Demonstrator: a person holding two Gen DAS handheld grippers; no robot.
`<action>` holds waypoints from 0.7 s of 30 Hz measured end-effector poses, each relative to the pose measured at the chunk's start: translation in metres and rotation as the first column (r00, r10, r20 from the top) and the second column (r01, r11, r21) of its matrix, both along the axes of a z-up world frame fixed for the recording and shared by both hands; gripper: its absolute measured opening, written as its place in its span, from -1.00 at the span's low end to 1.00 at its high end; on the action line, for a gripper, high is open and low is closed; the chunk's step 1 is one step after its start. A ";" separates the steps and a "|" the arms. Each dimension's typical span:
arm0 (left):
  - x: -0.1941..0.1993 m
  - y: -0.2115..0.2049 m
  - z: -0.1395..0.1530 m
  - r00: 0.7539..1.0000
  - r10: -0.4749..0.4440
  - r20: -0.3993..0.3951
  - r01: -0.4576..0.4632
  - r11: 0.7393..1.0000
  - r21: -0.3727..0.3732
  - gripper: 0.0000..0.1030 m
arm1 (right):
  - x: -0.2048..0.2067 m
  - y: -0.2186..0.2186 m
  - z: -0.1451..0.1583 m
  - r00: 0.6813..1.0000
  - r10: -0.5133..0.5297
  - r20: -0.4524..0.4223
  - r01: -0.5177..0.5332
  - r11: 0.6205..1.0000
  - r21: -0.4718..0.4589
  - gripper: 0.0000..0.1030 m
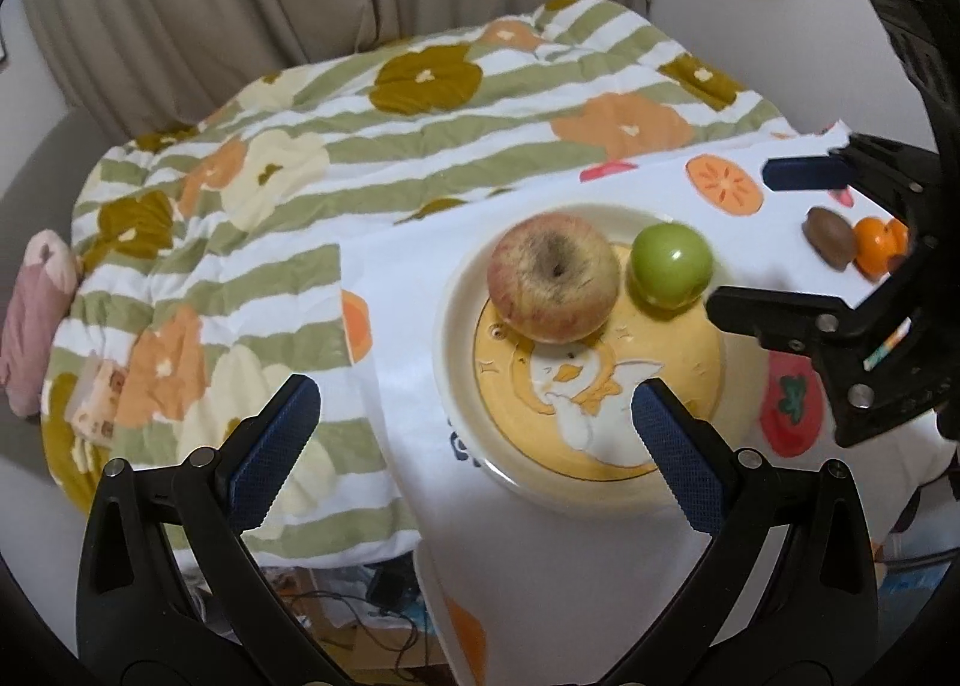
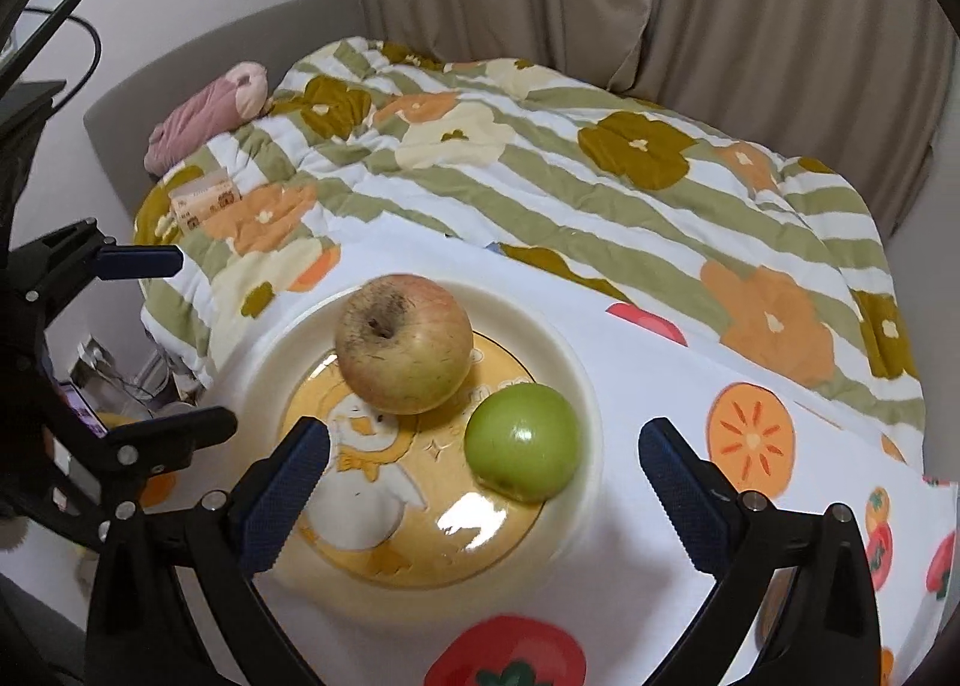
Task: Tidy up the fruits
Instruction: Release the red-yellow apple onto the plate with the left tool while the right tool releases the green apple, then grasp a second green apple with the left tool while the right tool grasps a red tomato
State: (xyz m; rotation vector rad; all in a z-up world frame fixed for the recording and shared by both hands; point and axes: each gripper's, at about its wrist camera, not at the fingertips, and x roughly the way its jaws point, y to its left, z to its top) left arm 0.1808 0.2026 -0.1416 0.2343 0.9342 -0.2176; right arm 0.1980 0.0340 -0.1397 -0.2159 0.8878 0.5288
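A cream plate (image 1: 456,326) (image 2: 558,338) with a yellow duck picture holds a large red-yellow apple (image 1: 553,276) (image 2: 403,344) and a small green apple (image 1: 671,264) (image 2: 522,449). In the left wrist view a brown kiwi-like fruit (image 1: 829,236) and a small orange fruit (image 1: 877,245) lie on the cloth at the right. My left gripper (image 1: 477,428) is open and empty, hovering at the plate's near left. My right gripper (image 2: 483,476) is open and empty, its fingers either side of the green apple, above the plate. Each gripper shows in the other's view, the right one (image 1: 774,236) and the left one (image 2: 180,338).
A white tablecloth (image 2: 660,386) printed with persimmons and tomatoes covers the table. Behind it lies a bed with a green-striped flowered quilt (image 1: 360,146), a pink pillow (image 2: 204,116) and beige curtains. Cables lie on the floor below the table edge (image 1: 384,614).
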 end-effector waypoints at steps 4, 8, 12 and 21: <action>-0.017 -0.014 0.019 0.999 0.032 0.023 -0.032 0.999 -0.005 1.00 | -0.018 -0.021 0.022 0.999 -0.040 0.001 0.040 0.998 0.042 1.00; -0.038 -0.038 0.037 0.997 0.065 0.031 -0.064 0.998 -0.023 1.00 | -0.041 -0.054 0.042 0.996 -0.091 -0.003 0.091 0.994 0.067 1.00; -0.054 -0.069 0.045 0.997 0.076 0.033 -0.075 0.997 -0.034 1.00 | -0.059 -0.091 0.056 0.988 -0.152 0.016 0.152 0.987 0.047 1.00; -0.092 -0.162 0.045 0.999 0.029 0.014 -0.027 0.993 -0.112 1.00 | -0.094 -0.197 0.060 0.971 -0.240 0.016 0.240 0.971 0.015 1.00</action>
